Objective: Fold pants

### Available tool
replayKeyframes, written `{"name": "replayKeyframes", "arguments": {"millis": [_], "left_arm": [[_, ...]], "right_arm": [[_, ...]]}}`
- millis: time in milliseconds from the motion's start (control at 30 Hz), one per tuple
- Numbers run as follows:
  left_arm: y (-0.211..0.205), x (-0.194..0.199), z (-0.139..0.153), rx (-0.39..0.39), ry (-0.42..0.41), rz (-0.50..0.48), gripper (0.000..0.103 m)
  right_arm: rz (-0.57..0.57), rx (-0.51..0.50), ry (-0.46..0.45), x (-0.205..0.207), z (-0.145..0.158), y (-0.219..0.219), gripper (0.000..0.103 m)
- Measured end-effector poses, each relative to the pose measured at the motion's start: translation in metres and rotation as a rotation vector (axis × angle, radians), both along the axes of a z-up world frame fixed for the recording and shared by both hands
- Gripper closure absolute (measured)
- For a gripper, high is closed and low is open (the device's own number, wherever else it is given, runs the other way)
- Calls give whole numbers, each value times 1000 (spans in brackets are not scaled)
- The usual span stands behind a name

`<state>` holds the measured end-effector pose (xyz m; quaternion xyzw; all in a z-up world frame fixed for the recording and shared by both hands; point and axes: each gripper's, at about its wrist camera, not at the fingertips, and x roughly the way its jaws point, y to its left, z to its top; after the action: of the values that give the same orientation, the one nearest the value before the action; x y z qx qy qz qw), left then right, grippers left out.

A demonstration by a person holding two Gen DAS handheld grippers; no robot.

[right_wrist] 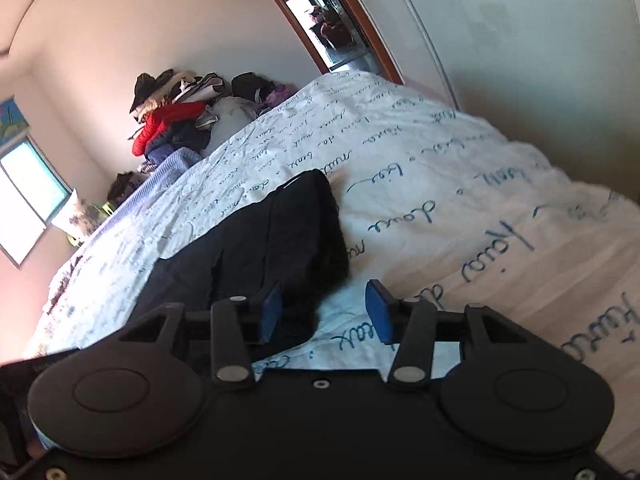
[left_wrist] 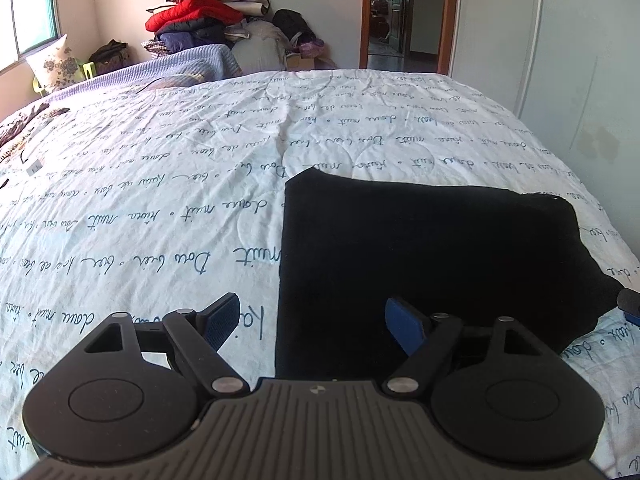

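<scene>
A big pile of clothes point(left_wrist: 208, 12) sat at eleven o'clock, a flowery pillow point(left_wrist: 54, 62) at ten, an open door point(left_wrist: 404, 12) at one.

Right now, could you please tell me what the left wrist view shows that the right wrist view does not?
Only the left wrist view shows the open left gripper straddling the near left edge of the pants, and the whole folded rectangle lying flat. Only the right wrist view shows the right gripper, open, with the near corner of the pants between its fingers, not pinched. Both show the lettered bedspread, the clothes pile and the doorway.
</scene>
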<state>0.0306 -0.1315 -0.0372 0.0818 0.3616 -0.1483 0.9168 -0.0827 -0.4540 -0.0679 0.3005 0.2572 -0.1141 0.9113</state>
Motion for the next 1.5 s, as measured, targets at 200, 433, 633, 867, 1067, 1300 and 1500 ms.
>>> {"name": "replayKeyframes", "arguments": {"millis": [200,433,633,867,1067,1300,1500], "left_arm": [[-34,-7,7,-23,5,-101,21],[-62,-17,1,29,-33,-139,21],[-70,-15,0,18,-20,-156,21],[-96,-28,-1,16,-103,-353,20],[-125,-46,-4,44,-190,-428,22],[-143,-45,-4,60,-172,-446,40],[-147,-38,-20,19,-81,-494,35]], "right_arm": [[-17,-234,67,4,7,5,58],[107,-39,-48,0,11,9,58],[87,35,-57,10,3,8,62],[125,47,-102,16,20,-1,93],[188,-5,-151,30,50,4,93],[171,-20,-156,38,51,4,94],[102,-111,-106,31,47,-5,98]]}}
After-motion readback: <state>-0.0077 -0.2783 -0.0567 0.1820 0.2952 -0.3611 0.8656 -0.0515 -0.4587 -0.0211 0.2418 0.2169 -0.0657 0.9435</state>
